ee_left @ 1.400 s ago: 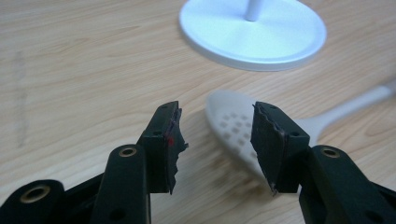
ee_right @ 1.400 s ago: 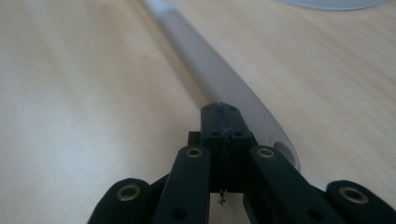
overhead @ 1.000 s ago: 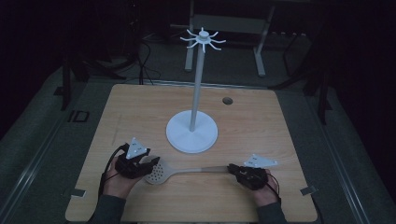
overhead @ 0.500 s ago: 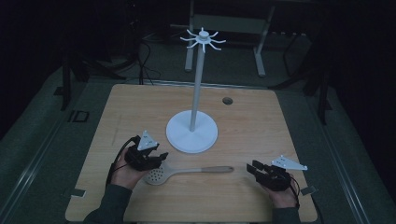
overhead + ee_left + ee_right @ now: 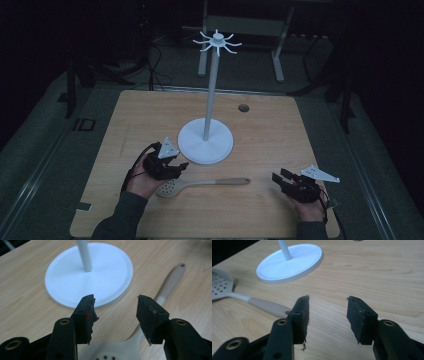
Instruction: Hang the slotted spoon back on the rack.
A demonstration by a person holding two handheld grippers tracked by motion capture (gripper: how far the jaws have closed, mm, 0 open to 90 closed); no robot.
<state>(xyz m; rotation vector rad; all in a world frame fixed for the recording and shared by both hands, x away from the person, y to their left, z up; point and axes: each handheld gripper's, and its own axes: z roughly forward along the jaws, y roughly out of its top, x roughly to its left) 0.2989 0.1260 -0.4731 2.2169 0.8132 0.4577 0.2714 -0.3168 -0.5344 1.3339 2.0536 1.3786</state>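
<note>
Slotted spatula (image 5: 200, 184) lies flat on the wooden surface (image 5: 270, 125) near its front edge, its perforated head toward the front left corner and its handle running along that edge toward the right. The left gripper (image 5: 176, 168) hangs just above the head, jaws spread wide with nothing between them; in the left gripper view the pale head with its small round holes (image 5: 110, 353) sits directly below the jaws while the handle stretches away past the right jaw. The right gripper (image 5: 279, 178) rests well apart from the handle's free end, toward the front right corner; its jaws have just been opening and now stand wide with only bare wood between them, and in the right gripper view the handle tip (image 5: 274, 309) ends just beside the left jaw. The spatula's head looks like matte off-white plastic, rounded and pierced; the handle is a beige, slightly flattened bar with a small hanging hole at its tip (image 5: 183, 265). Behind it stands a white utensil stand (image 5: 206, 140): a smooth round disc base, a thin straight pole, and a crown of short curved hooks (image 5: 217, 41) at the top. The base's rim sits close to the spatula's head and just beside the left gripper. The surface is light wood grain with rounded corners and a small dark round grommet (image 5: 243, 107) near the back edge. Open wood lies to the right of the stand and between the handle end and the right gripper.
</note>
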